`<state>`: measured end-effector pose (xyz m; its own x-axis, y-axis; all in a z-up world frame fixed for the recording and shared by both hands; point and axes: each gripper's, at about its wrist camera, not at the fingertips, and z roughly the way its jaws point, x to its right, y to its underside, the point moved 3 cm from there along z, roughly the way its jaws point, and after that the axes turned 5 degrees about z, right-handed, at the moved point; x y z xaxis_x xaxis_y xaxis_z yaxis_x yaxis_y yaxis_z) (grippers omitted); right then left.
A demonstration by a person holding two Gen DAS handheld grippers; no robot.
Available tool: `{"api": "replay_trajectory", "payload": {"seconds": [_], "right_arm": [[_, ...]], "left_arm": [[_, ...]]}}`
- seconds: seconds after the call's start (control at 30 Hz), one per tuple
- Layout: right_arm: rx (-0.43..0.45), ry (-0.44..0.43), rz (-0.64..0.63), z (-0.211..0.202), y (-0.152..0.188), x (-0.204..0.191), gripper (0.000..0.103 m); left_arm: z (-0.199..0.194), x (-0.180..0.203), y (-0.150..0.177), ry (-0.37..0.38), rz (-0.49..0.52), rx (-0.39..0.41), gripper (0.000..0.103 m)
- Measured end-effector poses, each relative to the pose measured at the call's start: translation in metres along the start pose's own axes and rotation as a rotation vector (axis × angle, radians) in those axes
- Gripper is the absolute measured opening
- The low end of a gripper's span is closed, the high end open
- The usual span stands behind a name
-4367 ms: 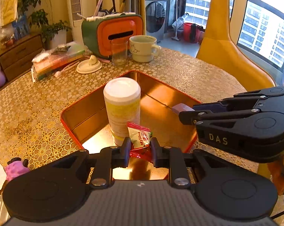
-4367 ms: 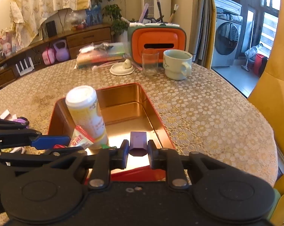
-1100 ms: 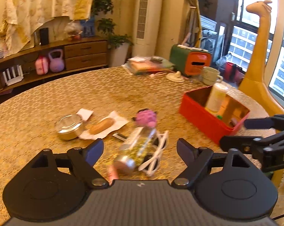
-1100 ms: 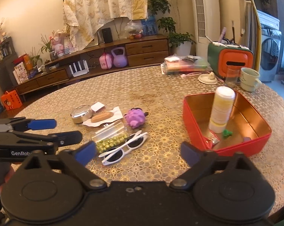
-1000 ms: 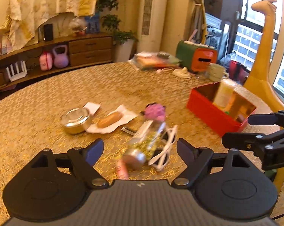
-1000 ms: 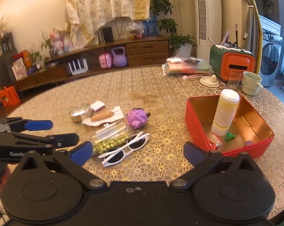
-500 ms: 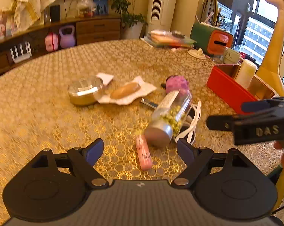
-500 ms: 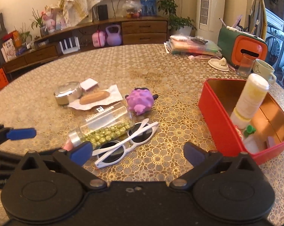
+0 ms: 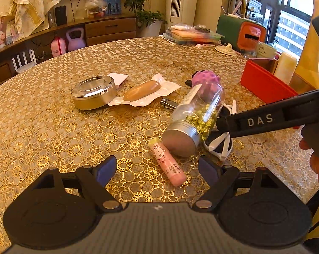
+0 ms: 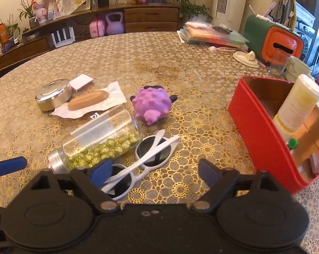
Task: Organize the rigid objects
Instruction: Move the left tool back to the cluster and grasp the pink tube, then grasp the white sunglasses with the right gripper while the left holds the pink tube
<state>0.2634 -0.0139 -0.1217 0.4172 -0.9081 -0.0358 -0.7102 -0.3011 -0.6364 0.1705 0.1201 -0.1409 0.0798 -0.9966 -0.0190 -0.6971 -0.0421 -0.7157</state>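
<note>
— What's sitting in front of the right gripper [image 10: 154,174]?

— White sunglasses [image 10: 146,158], lying between its wide-spread fingers, touching a toppled jar of gold beads [image 10: 98,139] at ten o'clock.

— And the red box [image 10: 258,127]?

— Standing at two o'clock, holding an upright bottle [image 10: 296,105].

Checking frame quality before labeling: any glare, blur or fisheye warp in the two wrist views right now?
Left wrist: sharp; warm light, blown-out window at far right, glare on the round tin lid, table edge bowed by the fisheye. Right wrist: also sharp; dark vignette corners, red box walls bent, sunglasses partly hidden behind the right gripper fingers.
</note>
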Motion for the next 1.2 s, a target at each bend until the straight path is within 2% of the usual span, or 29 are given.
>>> {"api": "replay_trajectory", "payload": {"seconds": [0.27, 0.33, 0.43, 0.57, 0.63, 0.7, 0.93, 1.2], "right_arm": [[-0.021, -0.013, -0.004, 0.008, 0.001, -0.004, 0.07], [-0.02, -0.023, -0.008, 0.007, 0.001, -0.006, 0.066], [-0.015, -0.029, -0.014, 0.005, 0.001, -0.008, 0.054], [-0.014, -0.042, 0.004, 0.003, 0.0, -0.005, 0.038], [-0.014, -0.044, 0.008, 0.002, 0.0, -0.004, 0.032], [-0.008, -0.045, 0.007, 0.0, 0.0, -0.004, 0.023], [0.012, -0.037, 0.056, -0.008, 0.002, 0.01, 0.007], [0.048, -0.026, 0.079, -0.029, 0.009, 0.029, 0.006]], "left_arm": [[0.006, 0.006, 0.001, -0.017, 0.035, 0.0, 0.061], [0.006, 0.006, 0.0, -0.022, 0.039, 0.004, 0.05], [0.005, 0.007, -0.001, -0.012, 0.044, 0.007, 0.034], [0.004, 0.007, -0.002, -0.008, 0.045, -0.001, 0.026], [0.004, 0.006, -0.002, -0.011, 0.041, -0.001, 0.016], [0.003, 0.003, -0.002, -0.01, 0.032, -0.004, 0.016], [-0.004, 0.0, -0.002, -0.028, 0.032, 0.007, 0.016], [-0.019, 0.001, -0.006, -0.039, 0.014, 0.015, 0.016]]}}
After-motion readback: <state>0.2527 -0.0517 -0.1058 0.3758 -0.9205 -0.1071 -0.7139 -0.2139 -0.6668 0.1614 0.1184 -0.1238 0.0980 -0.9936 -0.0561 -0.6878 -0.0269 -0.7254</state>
